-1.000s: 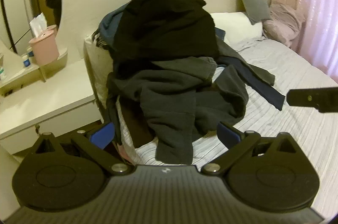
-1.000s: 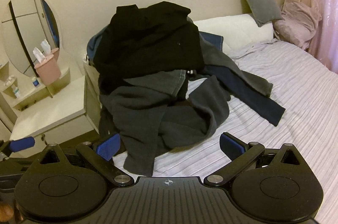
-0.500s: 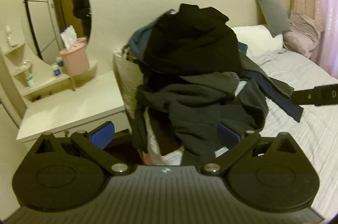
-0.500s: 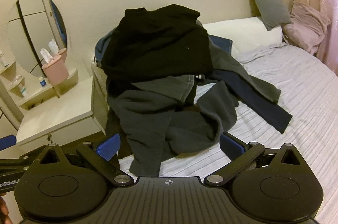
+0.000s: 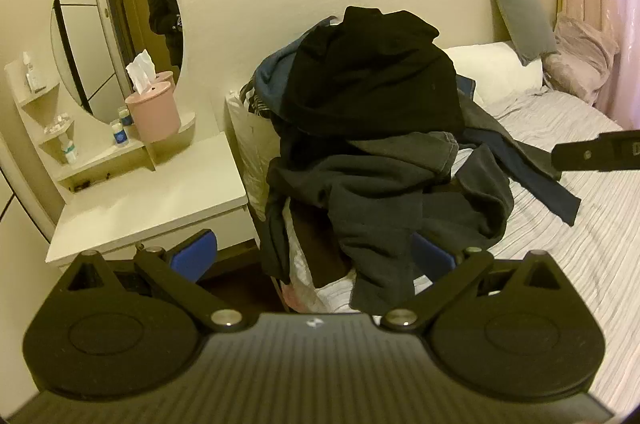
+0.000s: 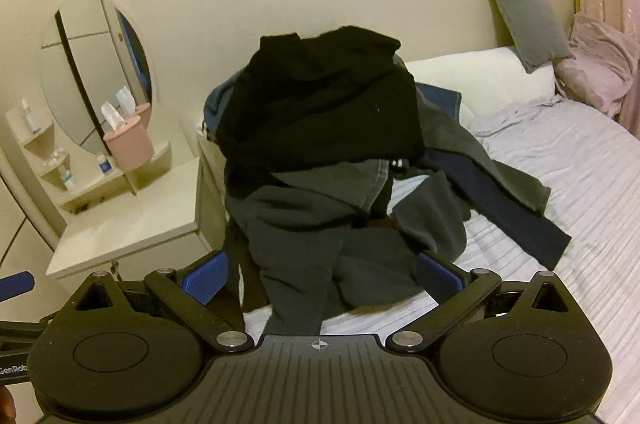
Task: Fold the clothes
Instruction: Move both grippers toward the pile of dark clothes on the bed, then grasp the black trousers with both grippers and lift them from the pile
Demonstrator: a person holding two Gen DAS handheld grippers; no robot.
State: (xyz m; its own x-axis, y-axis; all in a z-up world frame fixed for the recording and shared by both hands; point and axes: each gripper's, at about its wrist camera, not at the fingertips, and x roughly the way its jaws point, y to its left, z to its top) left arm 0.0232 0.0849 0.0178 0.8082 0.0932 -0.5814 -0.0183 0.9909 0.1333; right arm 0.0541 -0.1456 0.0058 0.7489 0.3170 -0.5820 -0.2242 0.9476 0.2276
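Tall heap of dark clothes [image 5: 372, 144] on the striped grey bed [image 6: 560, 184].
Left tool [image 5: 316, 256] and right tool [image 6: 322, 278] both spread wide, empty, short of the heap.

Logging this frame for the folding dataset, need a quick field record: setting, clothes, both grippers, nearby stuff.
setting: bedroom, striped bed
clothes: unfolded clothes pile on the bed's corner, black garment on top
left gripper: open, empty, facing the pile
right gripper: open, empty, facing the pile
beside bed: white vanity with oval mirror, pink tissue holder
progress: nothing folded yet
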